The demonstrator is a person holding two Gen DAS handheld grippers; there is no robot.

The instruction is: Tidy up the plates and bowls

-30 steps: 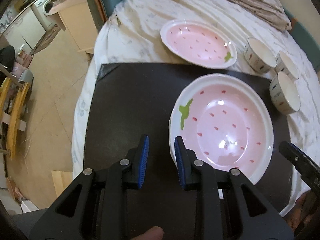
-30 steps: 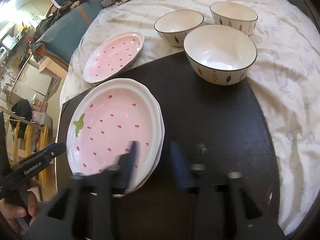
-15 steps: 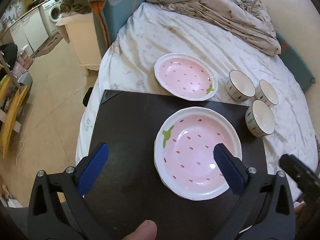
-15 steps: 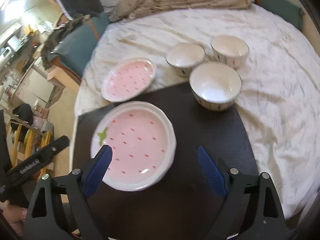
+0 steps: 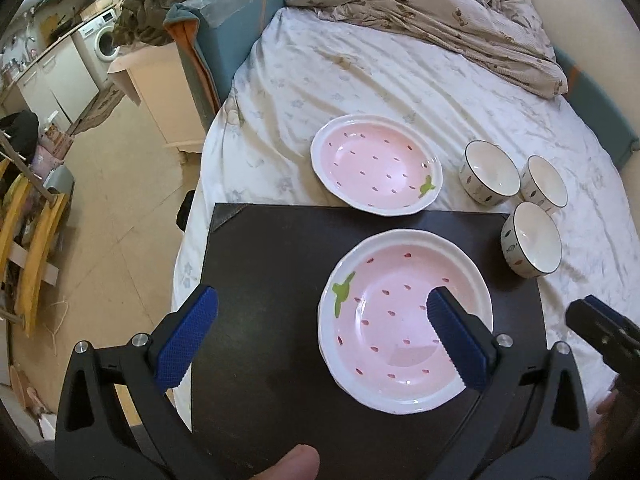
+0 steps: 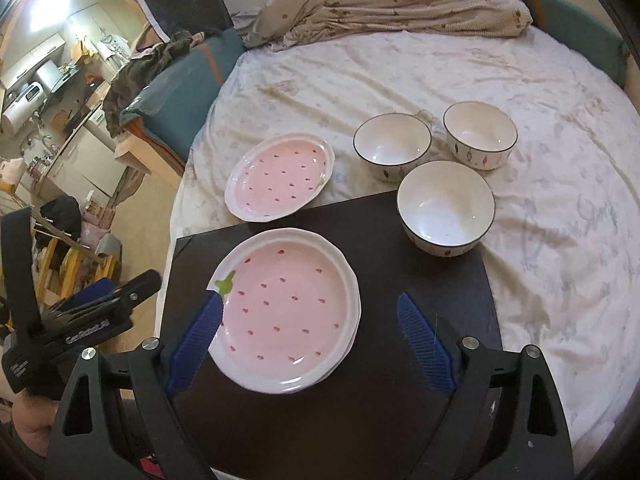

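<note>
1. Since the picture of one second ago, when the left gripper (image 5: 322,336) had its fingers nearly together at the rim of the near plate (image 5: 404,320), both grippers stand higher above it, and the plate lies free on the black board (image 5: 272,280).
2. Now the left fingers (image 5: 186,340) are spread wide with nothing between them that they press; the jaws have just been opening.
3. The right gripper (image 6: 310,342) is also released. Its jaws have just been opening too, and the plate only shows in the gap, well below the pads.
4. I judge that the placing of this plate is finished. A second white rim shows under it in the right view, so it seems to lie on another plate.
5. One more pink plate (image 5: 376,164) lies apart on the bed sheet (image 5: 360,76), just beyond the far edge of the board; it probably goes on the stack next.
6. Three bowls wait on the right: the nearest bowl (image 6: 446,208) sits at the corner of the board, and the other two (image 6: 392,146) (image 6: 480,134) stand close together on the sheet.
7. All plates and bowls are empty.
</note>
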